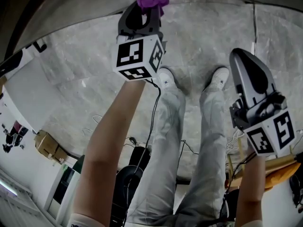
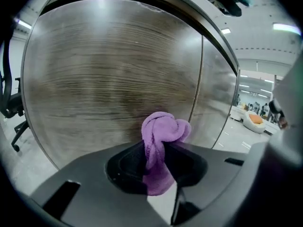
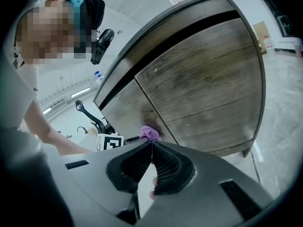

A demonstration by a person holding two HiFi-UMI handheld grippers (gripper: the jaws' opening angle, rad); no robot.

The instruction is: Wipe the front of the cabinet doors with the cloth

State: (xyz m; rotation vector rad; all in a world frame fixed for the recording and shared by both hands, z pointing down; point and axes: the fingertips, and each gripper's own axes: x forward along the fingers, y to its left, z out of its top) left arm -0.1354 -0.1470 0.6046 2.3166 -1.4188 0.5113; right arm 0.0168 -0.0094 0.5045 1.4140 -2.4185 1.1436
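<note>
The right gripper (image 3: 151, 144), nearer to the person, has its jaws pressed together with nothing between them. Farther out, the left gripper (image 2: 159, 150) clamps the purple cloth (image 2: 163, 129), whose bunched end is just at the wooden cabinet doors (image 2: 113, 70), beside their seam.

Bright even light, fisheye-warped edges, dark corners

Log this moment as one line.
left gripper: shut on purple cloth | purple cloth: at cabinet door front | right gripper: shut, empty, away from door
</note>
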